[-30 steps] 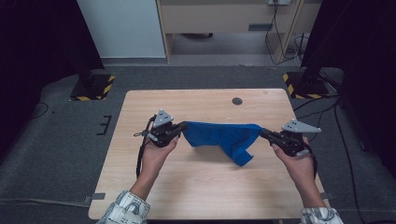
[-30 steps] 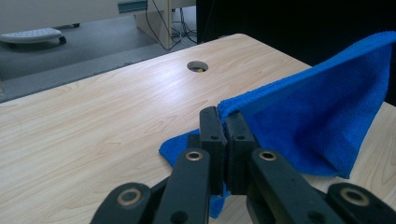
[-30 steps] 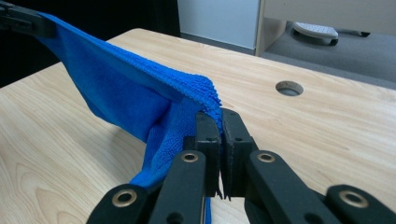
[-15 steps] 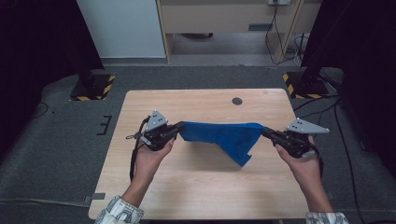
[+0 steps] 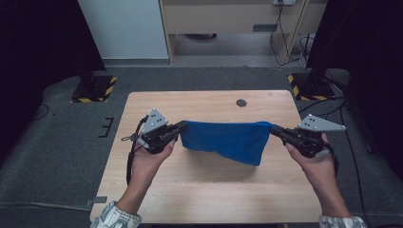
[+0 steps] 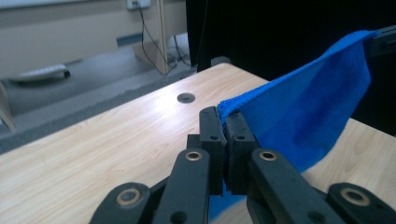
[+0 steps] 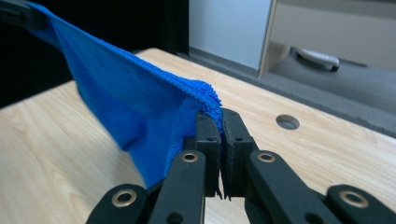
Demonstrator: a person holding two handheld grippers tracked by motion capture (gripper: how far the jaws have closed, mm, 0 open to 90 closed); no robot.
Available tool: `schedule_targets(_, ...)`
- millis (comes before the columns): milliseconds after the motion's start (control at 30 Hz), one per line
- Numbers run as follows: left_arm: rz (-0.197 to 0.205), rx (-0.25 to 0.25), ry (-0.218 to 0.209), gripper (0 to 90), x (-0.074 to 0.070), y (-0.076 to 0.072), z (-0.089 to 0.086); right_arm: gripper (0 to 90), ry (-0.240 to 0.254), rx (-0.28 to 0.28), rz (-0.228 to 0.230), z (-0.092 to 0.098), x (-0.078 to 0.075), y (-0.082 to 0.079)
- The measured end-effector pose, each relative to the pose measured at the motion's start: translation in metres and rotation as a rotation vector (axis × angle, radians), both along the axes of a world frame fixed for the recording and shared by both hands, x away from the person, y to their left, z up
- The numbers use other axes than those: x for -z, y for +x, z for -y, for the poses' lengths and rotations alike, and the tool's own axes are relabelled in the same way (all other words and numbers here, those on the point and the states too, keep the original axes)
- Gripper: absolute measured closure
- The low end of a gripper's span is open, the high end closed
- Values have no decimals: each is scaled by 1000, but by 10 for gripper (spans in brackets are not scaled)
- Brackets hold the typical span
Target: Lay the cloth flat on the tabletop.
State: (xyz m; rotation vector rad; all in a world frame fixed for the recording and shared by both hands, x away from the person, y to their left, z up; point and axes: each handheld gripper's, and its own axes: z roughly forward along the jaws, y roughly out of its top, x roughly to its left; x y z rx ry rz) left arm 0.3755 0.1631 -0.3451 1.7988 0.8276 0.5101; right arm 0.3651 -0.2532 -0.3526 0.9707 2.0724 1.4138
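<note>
A blue cloth (image 5: 223,139) hangs stretched between my two grippers above the wooden table (image 5: 209,190). My left gripper (image 5: 182,127) is shut on the cloth's left top corner, and my right gripper (image 5: 274,130) is shut on its right top corner. The top edge runs taut and the lower part droops to a point at the right. In the left gripper view the jaws of my left gripper (image 6: 225,116) pinch the cloth (image 6: 308,112) edge. In the right gripper view my right gripper (image 7: 219,114) clamps the cloth (image 7: 126,98) the same way.
A small round hole (image 5: 241,102) sits in the table near its far edge. Dark stands with yellow-black striped bases (image 5: 95,90) flank the table on the floor. A cabinet (image 5: 218,19) stands behind.
Both hands have risen and lifted the cloth with them. The cloth now hangs straighter and tauter between the grippers, which have drawn slightly apart.
</note>
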Motion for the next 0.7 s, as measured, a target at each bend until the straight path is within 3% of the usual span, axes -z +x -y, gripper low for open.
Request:
schedule_targets(100,-32,-15,16,876,9,21,0,872,-13,2,-44,-3,15,25)
schedule_targets(200,-66,-25,21,876,22,42,1,872,-13,6,-66,-4,24,37)
schedule_targets(333,-82,-35,47,876,35,59,5,871,-27,22,-111,-5,41,62)
schedule_targets(500,-98,-70,62,875,42,77,8,870,-36,30,-124,-6,45,78)
schedule_targets(700,-113,-99,36,875,42,96,12,869,-36,58,-157,-9,49,104)
